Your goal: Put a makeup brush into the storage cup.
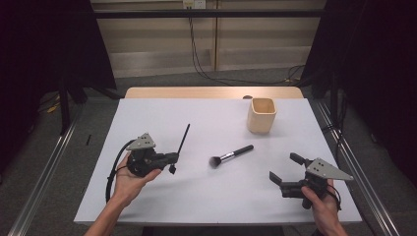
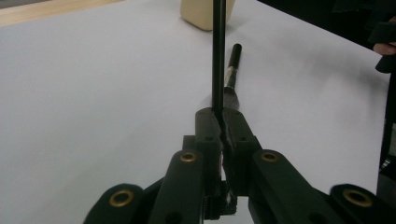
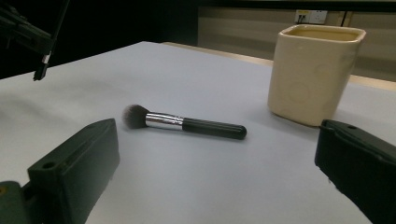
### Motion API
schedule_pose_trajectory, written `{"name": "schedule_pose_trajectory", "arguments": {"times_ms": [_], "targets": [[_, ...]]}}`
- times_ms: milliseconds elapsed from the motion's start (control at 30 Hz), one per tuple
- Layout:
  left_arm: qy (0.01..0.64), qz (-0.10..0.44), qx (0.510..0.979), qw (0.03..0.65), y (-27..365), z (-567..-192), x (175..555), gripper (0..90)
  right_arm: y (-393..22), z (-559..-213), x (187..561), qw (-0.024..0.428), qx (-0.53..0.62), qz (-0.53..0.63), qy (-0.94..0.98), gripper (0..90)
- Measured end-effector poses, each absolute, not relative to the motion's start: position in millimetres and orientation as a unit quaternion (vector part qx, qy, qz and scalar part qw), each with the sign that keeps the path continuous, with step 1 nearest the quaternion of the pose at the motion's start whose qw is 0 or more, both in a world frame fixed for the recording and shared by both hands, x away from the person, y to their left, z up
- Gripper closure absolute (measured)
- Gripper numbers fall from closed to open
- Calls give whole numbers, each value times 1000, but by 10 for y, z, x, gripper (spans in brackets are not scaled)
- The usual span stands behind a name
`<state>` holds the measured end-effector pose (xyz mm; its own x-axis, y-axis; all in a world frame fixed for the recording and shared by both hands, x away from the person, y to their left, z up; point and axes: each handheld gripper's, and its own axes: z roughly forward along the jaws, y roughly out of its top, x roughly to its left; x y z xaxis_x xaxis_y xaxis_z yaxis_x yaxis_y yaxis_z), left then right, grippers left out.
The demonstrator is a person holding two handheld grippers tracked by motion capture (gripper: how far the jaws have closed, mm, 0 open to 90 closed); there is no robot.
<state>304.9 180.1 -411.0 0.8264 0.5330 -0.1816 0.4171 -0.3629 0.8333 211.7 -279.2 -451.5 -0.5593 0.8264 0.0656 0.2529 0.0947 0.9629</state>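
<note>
A thin black stick [image 1: 183, 140] with a small tip at its lower end is clamped between the jaws of my left gripper [image 1: 173, 159], held above the left half of the white table [image 1: 147, 118]. In the left gripper view the stick [image 2: 218, 56] rises straight up from the shut left gripper [image 2: 219, 114]. A makeup brush [image 1: 231, 156] with a black handle and silver ferrule lies at mid-table. Behind it to the right stands a cream square cup [image 1: 261, 115]. My right gripper [image 1: 282, 166] hovers open at the front right; in the right gripper view the brush [image 3: 184, 122] and the cup [image 3: 313, 70] lie beyond it.
The table's far edge shows a wooden strip [image 1: 211, 92]. Black curtains flank both sides, and cables hang down the back wall. Metal rails run along the floor left and right of the table.
</note>
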Motion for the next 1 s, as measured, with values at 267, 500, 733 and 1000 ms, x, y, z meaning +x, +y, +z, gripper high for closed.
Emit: {"name": "schedule_pose_trajectory", "arguments": {"times_ms": [267,500,733,1000], "targets": [[264,53,828,491,1710,-4063,3011,861,-2679,-4450,2148,248,367,556,703,0],[249,45,834,491,1577,-4065,2985,861,-2520,-4413,2216,224,332,567,720,0],[233,32,842,485,1476,-4070,2966,862,-2369,-4371,2304,199,308,565,739,0],[203,9,859,469,1335,-4074,2976,862,-2244,-4349,2402,169,284,564,757,0]]}}
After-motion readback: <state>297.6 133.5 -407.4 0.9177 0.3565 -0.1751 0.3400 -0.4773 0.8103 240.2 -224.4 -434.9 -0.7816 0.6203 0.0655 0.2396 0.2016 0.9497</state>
